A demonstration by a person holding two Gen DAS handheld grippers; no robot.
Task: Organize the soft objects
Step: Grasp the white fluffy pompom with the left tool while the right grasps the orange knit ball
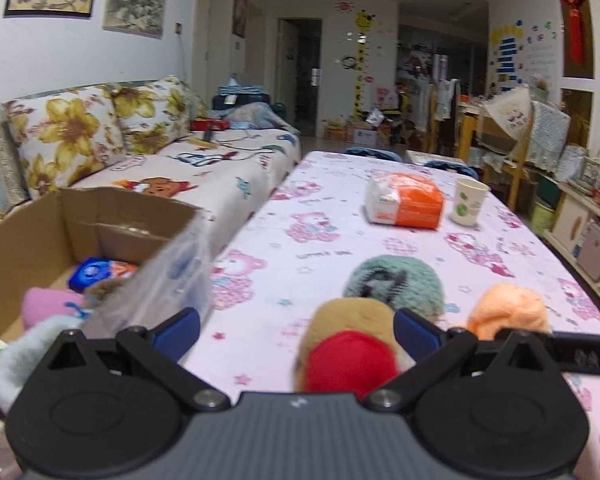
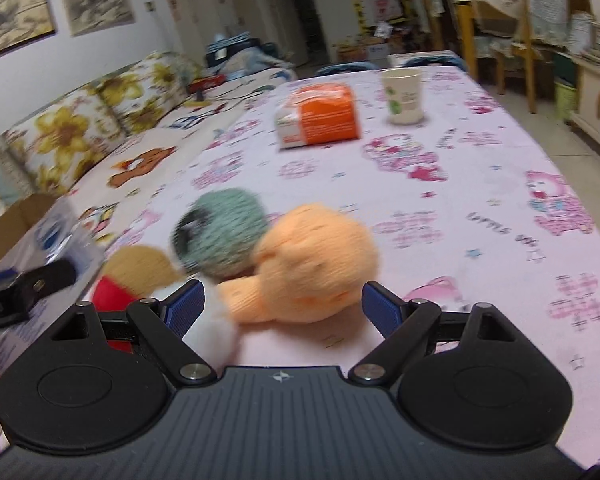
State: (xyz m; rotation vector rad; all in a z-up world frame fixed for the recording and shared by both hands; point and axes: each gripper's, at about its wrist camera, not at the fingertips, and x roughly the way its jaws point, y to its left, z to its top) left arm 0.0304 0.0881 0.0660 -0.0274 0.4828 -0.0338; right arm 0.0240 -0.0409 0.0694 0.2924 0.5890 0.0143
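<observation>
Though blurred past reading, tablecloth lettering [image 2: 508, 234] beside the orange plush [image 2: 312, 264].

Desk [image 1: 340, 248] w/ pink bear-print cloth: orange tissue pack [image 1: 406, 199], paper cup [image 1: 470, 201], teal plush [image 1: 394, 282], orange plush [image 2: 312, 268], brown-red plush [image 1: 350, 354].

The left hand-held gripper [image 1: 296, 330], jaws spread, frames a brown-and-red plush toy [image 1: 350, 350] on the table [image 1: 340, 240].
</observation>
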